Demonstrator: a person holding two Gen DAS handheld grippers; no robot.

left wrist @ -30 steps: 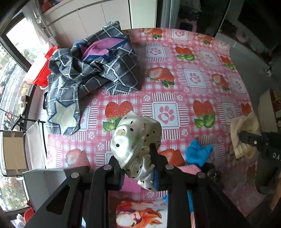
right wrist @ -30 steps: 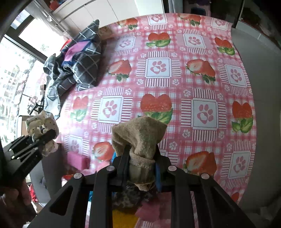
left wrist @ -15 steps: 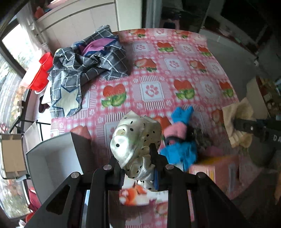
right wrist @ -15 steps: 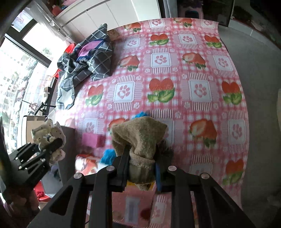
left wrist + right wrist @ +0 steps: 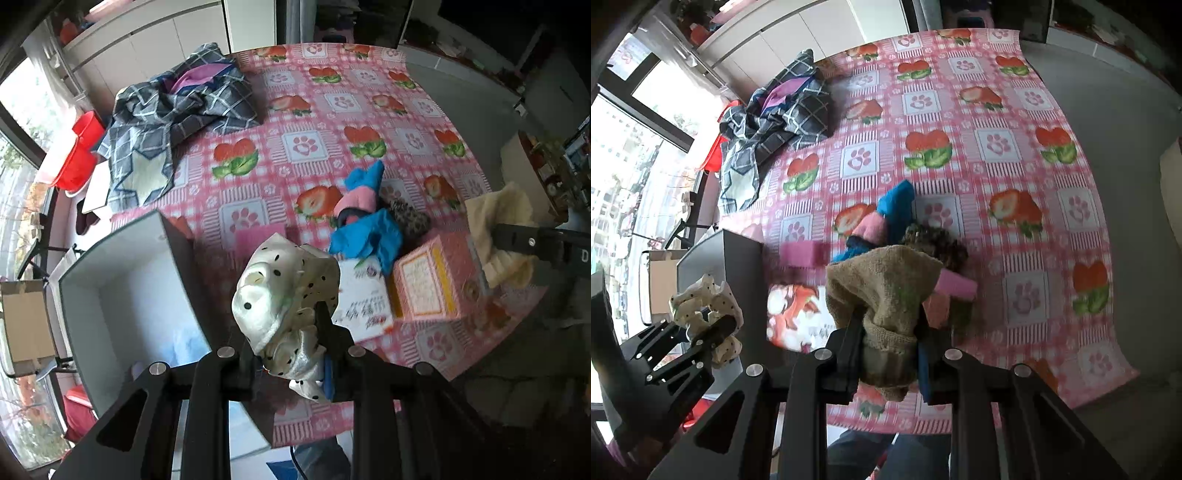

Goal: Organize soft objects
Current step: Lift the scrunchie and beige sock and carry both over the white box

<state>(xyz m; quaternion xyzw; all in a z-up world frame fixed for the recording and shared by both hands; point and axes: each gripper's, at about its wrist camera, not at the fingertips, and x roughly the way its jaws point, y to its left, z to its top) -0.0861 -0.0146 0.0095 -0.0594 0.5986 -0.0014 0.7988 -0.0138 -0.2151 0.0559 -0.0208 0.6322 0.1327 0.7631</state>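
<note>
My left gripper [image 5: 291,354] is shut on a crumpled white cloth with black dots [image 5: 284,291], held above the table's near edge, next to an open grey box [image 5: 177,258] on its left. My right gripper [image 5: 888,354] is shut on a tan towel [image 5: 886,284], hanging over a heap of soft things: a blue cloth [image 5: 895,206], a pink sock [image 5: 871,229] and a speckled brown piece [image 5: 938,240]. In the left wrist view the right gripper [image 5: 517,240] shows at the right with the towel [image 5: 506,210]. In the right wrist view the left gripper [image 5: 713,325] and dotted cloth [image 5: 698,299] show at the left.
A pink carton [image 5: 428,284] and a printed packet [image 5: 365,299] lie by the heap, and a pink sponge [image 5: 803,253] lies near the box. A grey checked blanket [image 5: 177,110] is bunched at the far left corner. A red basin [image 5: 74,155] stands beyond the table's left edge.
Both grippers have drawn back toward the table's near edge and risen a little, each still holding its cloth. The grey box, the carton and the whole heap have come into view.
</note>
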